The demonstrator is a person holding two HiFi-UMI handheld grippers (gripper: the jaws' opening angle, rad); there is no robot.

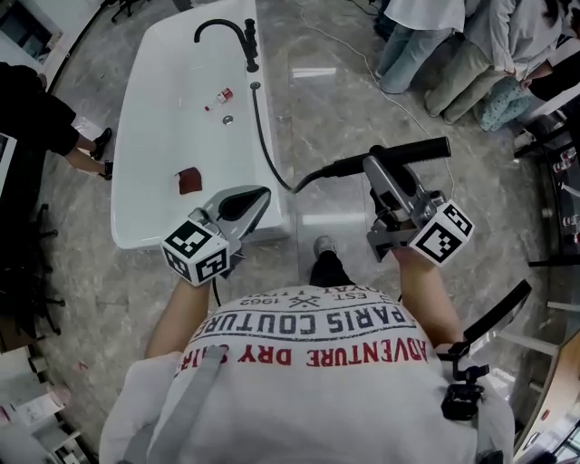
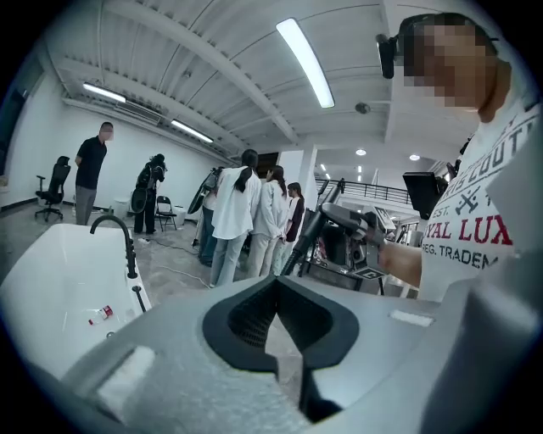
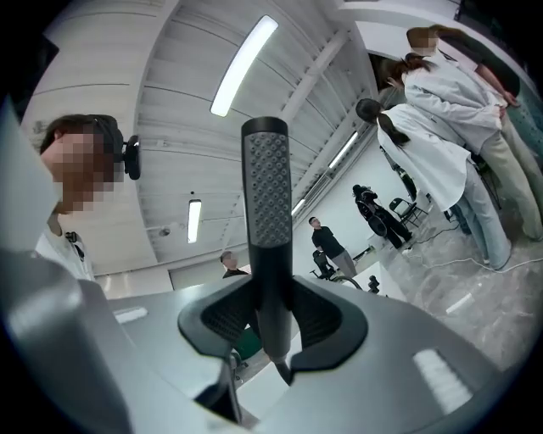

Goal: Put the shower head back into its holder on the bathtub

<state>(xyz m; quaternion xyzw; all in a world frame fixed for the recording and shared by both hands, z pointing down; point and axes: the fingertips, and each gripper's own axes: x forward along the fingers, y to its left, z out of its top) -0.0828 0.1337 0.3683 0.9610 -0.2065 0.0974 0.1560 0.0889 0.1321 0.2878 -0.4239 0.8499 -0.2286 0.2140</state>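
Right gripper (image 1: 384,174) is clenching the black shower head (image 1: 419,149) by its handle. In the right gripper view the pads are pressing on both sides of the handle, and the dotted spray face is pointing up past the jaws. The shower head is hanging in the air over the marble floor (image 1: 335,100), to the right of the white bathtub (image 1: 136,118) and well apart from it. Its black hose (image 1: 265,145) is trailing from the handle's left end across to the tub's right rim, where it is meeting the rim just below the black arched faucet (image 1: 225,27).

Left gripper (image 1: 257,198) is clenched on nothing, with its jaws pressing together. It is hovering over the tub's near right corner.

Inside the tub, a small red-and-white bottle (image 1: 220,95) is lying near the drain (image 1: 227,119), and a dark red cloth (image 1: 188,179) is lying further toward the near end. Several bystanders (image 1: 453,45) are standing at the upper right.
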